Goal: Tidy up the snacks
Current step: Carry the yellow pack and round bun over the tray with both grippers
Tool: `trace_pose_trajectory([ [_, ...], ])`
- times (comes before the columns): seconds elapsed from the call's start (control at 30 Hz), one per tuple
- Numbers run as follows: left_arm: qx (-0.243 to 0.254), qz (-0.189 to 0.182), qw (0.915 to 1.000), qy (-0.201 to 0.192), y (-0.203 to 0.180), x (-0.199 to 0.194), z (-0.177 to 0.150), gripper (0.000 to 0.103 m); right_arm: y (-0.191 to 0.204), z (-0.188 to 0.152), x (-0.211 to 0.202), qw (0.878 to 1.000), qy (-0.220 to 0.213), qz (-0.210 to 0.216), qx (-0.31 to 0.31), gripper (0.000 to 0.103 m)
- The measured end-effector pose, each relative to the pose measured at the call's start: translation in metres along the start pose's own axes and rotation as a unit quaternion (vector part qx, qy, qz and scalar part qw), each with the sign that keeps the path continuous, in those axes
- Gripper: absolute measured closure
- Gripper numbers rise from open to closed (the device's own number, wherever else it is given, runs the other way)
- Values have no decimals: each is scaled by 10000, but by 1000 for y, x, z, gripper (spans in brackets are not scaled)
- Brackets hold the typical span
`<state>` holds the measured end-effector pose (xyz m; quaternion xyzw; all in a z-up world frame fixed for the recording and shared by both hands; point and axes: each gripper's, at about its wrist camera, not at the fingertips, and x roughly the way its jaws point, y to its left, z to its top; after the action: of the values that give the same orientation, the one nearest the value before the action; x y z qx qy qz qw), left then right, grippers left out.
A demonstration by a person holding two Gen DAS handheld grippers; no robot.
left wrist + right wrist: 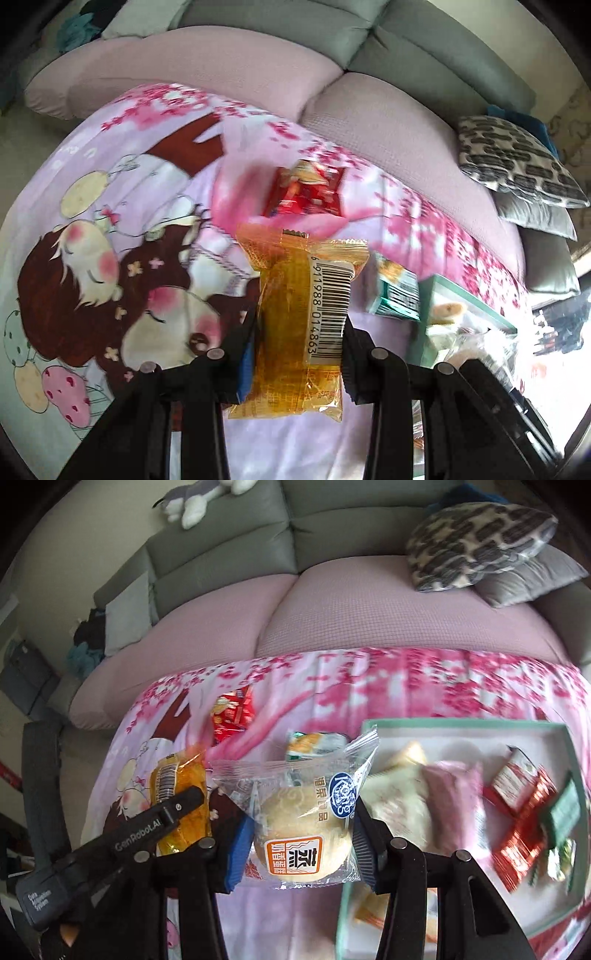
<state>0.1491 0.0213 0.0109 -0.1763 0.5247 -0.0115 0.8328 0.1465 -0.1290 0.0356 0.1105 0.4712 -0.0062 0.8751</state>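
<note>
My left gripper (297, 343) is shut on a yellow snack packet (295, 314) with a barcode, held above the pink cartoon cloth; it also shows in the right wrist view (181, 797) with the left gripper (173, 808) around it. My right gripper (301, 842) is shut on a clear-wrapped round steamed cake (303, 830), just left of the green-rimmed box (461, 725). The box holds several snacks: pale packets, a pink one (454, 805) and red ones (524, 827). A red packet (232, 712) and a green-white packet (314, 744) lie on the cloth.
The cloth (110, 229) covers a table in front of a pink-covered sofa (332, 613). A patterned cushion (476, 542) and a grey one lie on the sofa at right. The red packet (306, 192), green-white packet (395, 291) and box (461, 317) show in the left wrist view.
</note>
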Motion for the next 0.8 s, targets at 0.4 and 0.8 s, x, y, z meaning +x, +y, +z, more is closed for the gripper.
trace_pose_trajectory([
  [0.4,849,-223,9961,-108,-64,-12,-21,64,-53,-24,-28,9979,-151,-157,605,51],
  [0.8,1564,-476,9865,7,-136,-12,-40,64,-132,-25,-62,9870,-560,-381,1458,51],
])
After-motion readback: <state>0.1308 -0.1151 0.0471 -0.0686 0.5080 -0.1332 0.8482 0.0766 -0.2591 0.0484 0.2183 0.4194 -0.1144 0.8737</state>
